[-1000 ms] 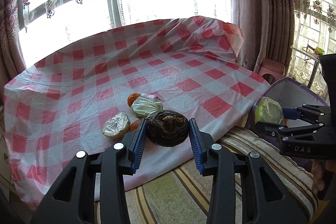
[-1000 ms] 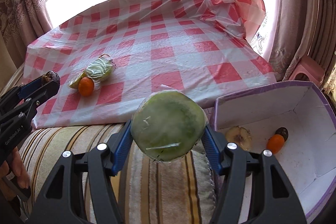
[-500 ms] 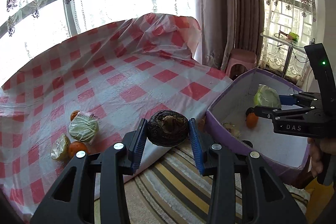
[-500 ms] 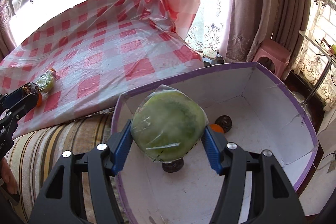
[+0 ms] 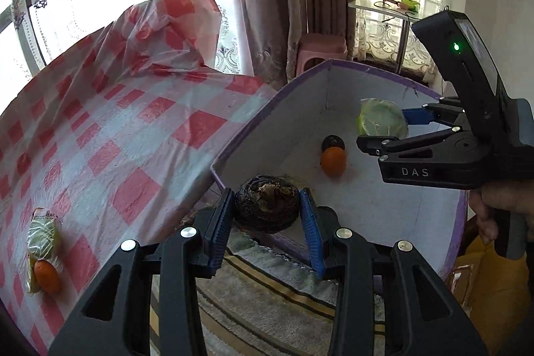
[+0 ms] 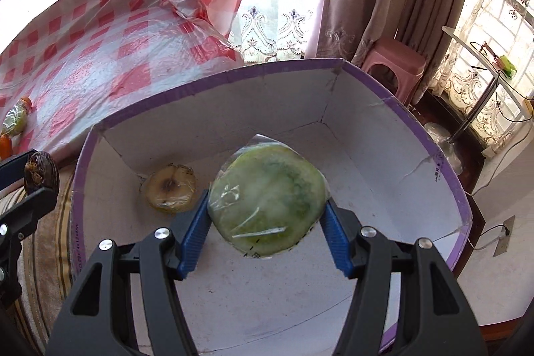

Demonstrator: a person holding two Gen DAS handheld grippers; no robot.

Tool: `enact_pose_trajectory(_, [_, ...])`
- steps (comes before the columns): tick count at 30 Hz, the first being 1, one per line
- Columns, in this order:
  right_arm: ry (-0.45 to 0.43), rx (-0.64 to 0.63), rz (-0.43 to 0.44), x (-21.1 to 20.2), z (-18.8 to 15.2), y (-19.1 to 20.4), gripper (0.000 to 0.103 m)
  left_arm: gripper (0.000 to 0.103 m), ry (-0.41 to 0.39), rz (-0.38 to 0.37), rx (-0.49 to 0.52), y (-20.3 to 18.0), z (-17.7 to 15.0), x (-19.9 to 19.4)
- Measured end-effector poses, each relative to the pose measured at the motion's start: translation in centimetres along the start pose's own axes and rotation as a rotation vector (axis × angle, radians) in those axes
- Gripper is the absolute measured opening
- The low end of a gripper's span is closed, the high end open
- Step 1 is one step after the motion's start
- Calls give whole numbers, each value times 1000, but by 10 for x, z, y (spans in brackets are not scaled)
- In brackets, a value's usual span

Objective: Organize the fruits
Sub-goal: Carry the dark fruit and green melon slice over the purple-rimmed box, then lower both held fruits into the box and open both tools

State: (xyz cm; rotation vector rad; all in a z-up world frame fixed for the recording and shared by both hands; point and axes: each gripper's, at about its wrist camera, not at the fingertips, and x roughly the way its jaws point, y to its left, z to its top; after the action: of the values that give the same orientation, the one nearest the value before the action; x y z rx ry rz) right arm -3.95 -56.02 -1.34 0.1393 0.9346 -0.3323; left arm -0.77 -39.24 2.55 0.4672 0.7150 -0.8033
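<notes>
Both tools have swung from the bench to the box (image 6: pixel 450 175) — left tool (image 5: pixel 267 212) pinching dark fruit (image 5: pixel 266 204), right tool (image 6: pixel 265 222) pinching melon slice (image 6: pixel 267 199) — drops look next.

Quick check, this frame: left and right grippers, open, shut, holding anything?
Left gripper: shut on the dark wrinkled fruit.
Right gripper: shut on the wrapped green fruit slice, over the box.

A red-and-white checked cloth (image 5: pixel 140 135) covers the bed. Near its front edge lie a plastic-wrapped green fruit (image 5: pixel 40 234) and, touching it, an orange (image 5: pixel 46 277). Beside the bed's right corner, a white box with purple rim (image 5: pixel 377 209) stands on the striped rug (image 5: pixel 267 299).
</notes>
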Motion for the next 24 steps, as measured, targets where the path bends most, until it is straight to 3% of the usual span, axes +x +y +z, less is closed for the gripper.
enact_pose_trajectory(5, [33,-15,-37,13,1,-12,63,38,69,-66,108,-32,6,21])
enact_pose_trajectory(16, [108,-48,-141,46,8,-35,63,38,308,-174,217,-76,14,100])
enact_pose_trajectory(24, [207,-121,-174,78,9,-35,63,38,371,-177,243,-83,10,120])
